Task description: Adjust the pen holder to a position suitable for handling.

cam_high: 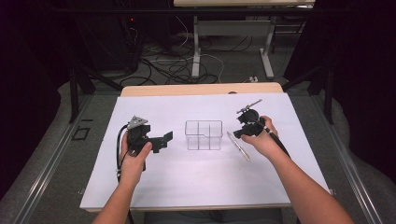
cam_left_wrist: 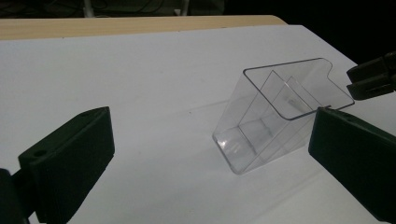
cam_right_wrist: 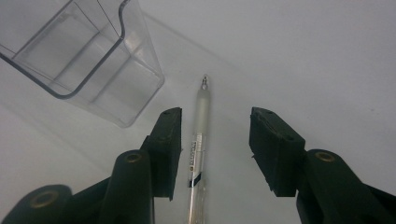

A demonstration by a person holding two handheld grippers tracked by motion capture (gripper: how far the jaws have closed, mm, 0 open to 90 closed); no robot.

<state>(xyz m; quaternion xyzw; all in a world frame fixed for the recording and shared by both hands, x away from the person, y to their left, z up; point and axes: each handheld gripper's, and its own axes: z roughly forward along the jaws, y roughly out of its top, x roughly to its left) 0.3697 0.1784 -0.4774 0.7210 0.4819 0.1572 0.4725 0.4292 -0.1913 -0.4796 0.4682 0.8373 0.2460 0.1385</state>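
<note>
A clear plastic organiser box (cam_high: 203,135) with inner dividers stands at the middle of the white table (cam_high: 187,186). A translucent pen (cam_high: 238,146) lies flat just right of it. My right gripper (cam_high: 239,133) hovers over the pen's far end, open, and in the right gripper view the pen (cam_right_wrist: 198,140) lies between the two jaws, nearer the left one, with its tip pointing away. My left gripper (cam_high: 164,141) is open to the left of the box, holding nothing. The left gripper view has the box (cam_left_wrist: 275,116) ahead, close to the right jaw.
The white sheet covers a wooden table whose far edge (cam_high: 201,88) shows as a tan strip. Beyond it are table legs and tangled cables (cam_high: 187,65) on the floor. Bare white surface lies in front of and to both sides of the box.
</note>
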